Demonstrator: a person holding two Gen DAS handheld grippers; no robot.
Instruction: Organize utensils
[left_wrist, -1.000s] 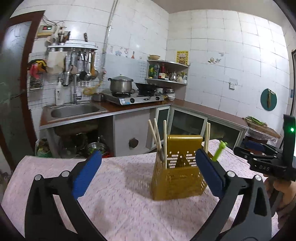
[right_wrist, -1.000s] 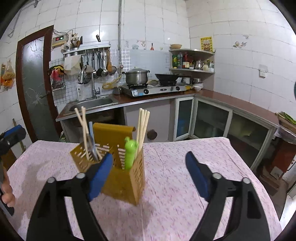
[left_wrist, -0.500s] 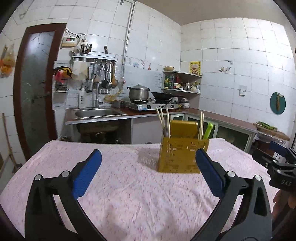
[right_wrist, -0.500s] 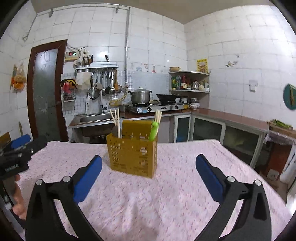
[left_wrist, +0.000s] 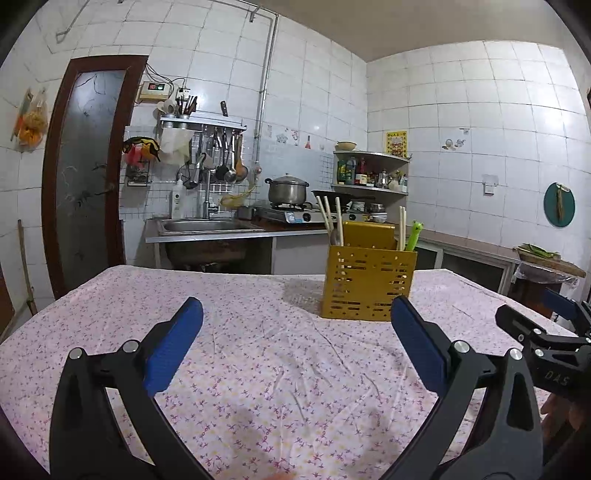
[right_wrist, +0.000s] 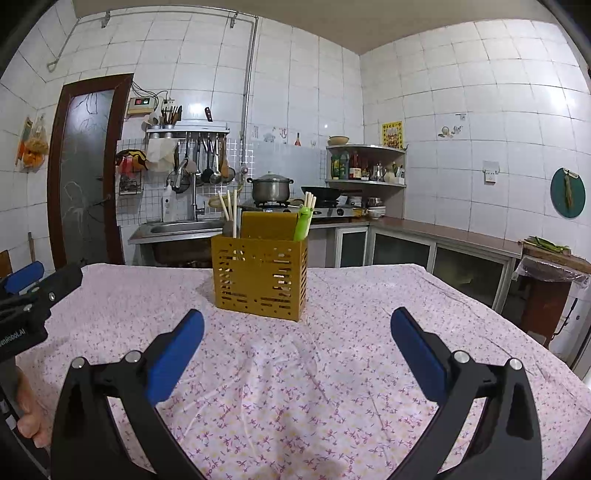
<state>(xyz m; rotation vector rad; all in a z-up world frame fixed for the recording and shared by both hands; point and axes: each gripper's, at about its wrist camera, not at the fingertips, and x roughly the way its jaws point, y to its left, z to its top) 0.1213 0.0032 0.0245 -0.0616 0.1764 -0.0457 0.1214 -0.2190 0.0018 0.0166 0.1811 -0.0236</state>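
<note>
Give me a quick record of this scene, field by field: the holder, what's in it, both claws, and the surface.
Holder: yellow slotted plastic utensil caddy, upright on the table
Contents: pale wooden chopsticks on one side, green plastic-handled utensil with more chopsticks on the other
Left claw: open, holding nothing, short of the caddy
Right claw: open, holding nothing, short of the caddy
Surface: pink floral tablecloth
Loose utensils on cloth: none visible
</note>
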